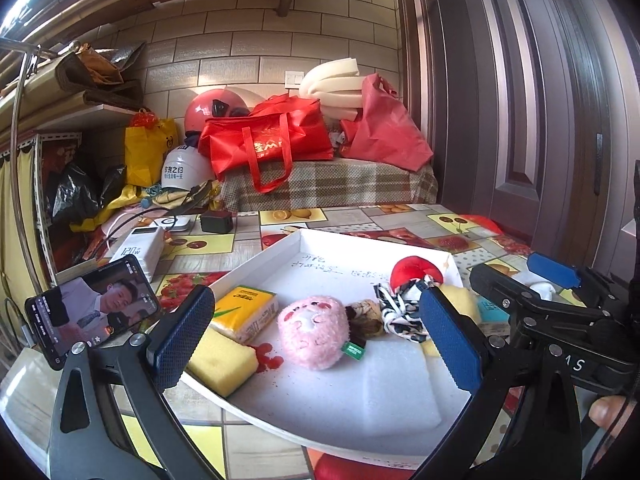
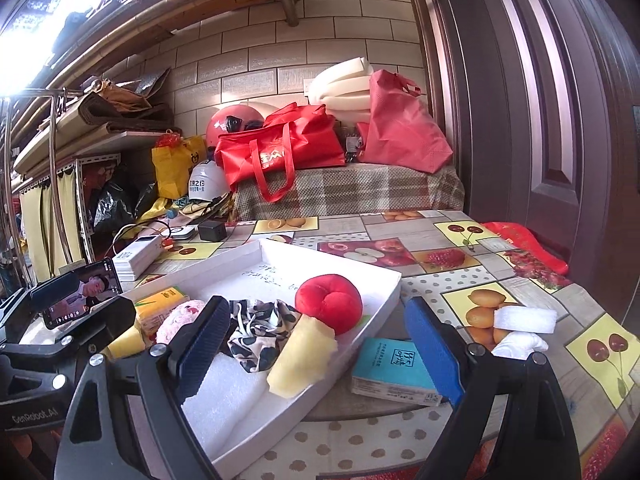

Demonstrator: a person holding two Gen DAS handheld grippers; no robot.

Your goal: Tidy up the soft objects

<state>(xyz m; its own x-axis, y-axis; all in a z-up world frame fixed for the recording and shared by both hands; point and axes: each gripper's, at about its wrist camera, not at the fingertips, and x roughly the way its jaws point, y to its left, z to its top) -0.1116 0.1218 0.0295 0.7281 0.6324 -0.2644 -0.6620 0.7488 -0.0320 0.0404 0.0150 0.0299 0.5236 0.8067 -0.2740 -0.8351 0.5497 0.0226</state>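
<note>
**Soft items gathered in a white tray on a cluttered table**

A tiled room holds a table (image 2: 460,240) covered in a fruit-print cloth, with red bags and helmets piled on a bench behind. A shallow white tray (image 1: 256,264) sits on the table and serves as the collecting place for soft things. Inside it lie a pink plush toy (image 1: 314,332), a yellow sponge (image 1: 222,364), a yellow tissue pack (image 1: 244,312), a black-and-white fabric scrunchie (image 2: 260,328), a red plush ball (image 2: 328,302) and a pale yellow foam piece (image 2: 302,356).

Outside the tray, just beside its right wall, rests a teal tissue pack (image 2: 390,368); white foam bits (image 2: 524,320) lie farther right, likely not yet sorted.

The left gripper (image 1: 316,340) hovers over the tray, jaws spread wide around the pink toy without touching it. The right gripper (image 2: 320,354) also has its jaws spread and holds nothing, straddling the tray's right edge.

A phone (image 1: 92,308) stands propped at the left.
</note>
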